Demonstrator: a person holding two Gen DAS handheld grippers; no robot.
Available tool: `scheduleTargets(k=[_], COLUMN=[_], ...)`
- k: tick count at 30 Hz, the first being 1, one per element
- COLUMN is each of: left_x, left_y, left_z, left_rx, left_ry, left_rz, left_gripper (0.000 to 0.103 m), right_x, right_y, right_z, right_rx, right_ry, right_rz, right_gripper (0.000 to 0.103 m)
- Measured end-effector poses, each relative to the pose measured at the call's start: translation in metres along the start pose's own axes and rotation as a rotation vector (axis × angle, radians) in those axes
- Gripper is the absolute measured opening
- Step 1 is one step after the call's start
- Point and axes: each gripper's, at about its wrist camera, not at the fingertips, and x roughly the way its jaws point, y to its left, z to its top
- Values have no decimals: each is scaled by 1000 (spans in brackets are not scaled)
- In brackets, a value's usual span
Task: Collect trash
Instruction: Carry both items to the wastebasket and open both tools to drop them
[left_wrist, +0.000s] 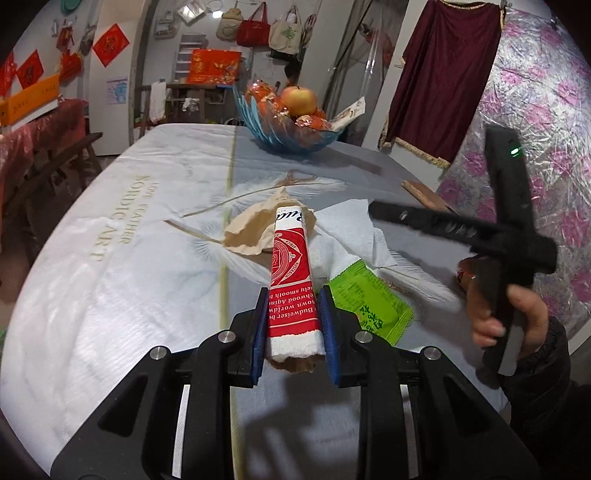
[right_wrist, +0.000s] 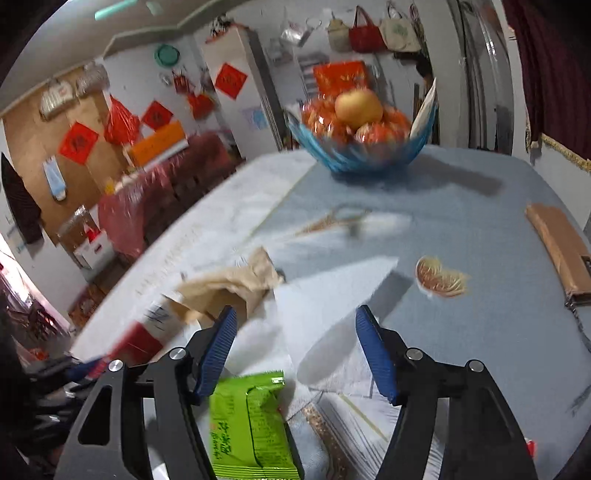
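Pale feather-print tablecloth (left_wrist: 122, 280) underfoot, blue glass fruit bowl (left_wrist: 284, 136) at the far end. Left gripper (left_wrist: 293, 325) has its blue pads narrowed tight on a flattened red Budweiser can (left_wrist: 291, 273), lifted clear above the crumpled brown paper (left_wrist: 255, 229) and white tissue (left_wrist: 347, 229). Right gripper (right_wrist: 295, 350) stands wide apart, gripping nothing, hovering over the tissue; the green snack wrapper (right_wrist: 251, 424) lies on the near side by its left finger (right_wrist: 216, 350).
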Motion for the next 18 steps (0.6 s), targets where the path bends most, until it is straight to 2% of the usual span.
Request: scheduleTargets(k=[3, 5, 7, 8, 9, 11, 13, 14, 18], left_x=[-6, -12, -20, -23, -27, -40, -56, -62, -98], left_y=[3, 6, 9, 11, 12, 15, 20, 21, 35], left_z=[-3, -6, -10, -11, -12, -14, -15, -15, -20], left_rx=[-8, -19, -36, -42, -48, -58, -69, -72, -83], left_ry=[-6, -12, -21, -25, -32, -54, -75, -83, -126], left_rz=[28, 44, 53, 59, 70, 96, 129, 142, 233], left_gripper=[28, 28, 28, 28, 28, 28, 28, 28, 28], right_x=[23, 38, 42, 35, 22, -24, -55, -71, -108], right_y=[6, 6, 5, 1, -3, -7, -1, 1, 21], right_z=[-6, -9, -11, -10, -8, -2, -3, -4, -10], right_rx=[-15, -5, -8, 13, 51, 64, 34, 34, 8], right_ry=[83, 134, 133, 100, 28, -184, -308, -355, -440], right_rz=[-44, -32, -20, -6, 21, 70, 53, 73, 169], right_gripper=[68, 67, 22, 1, 1, 1, 1, 1, 1])
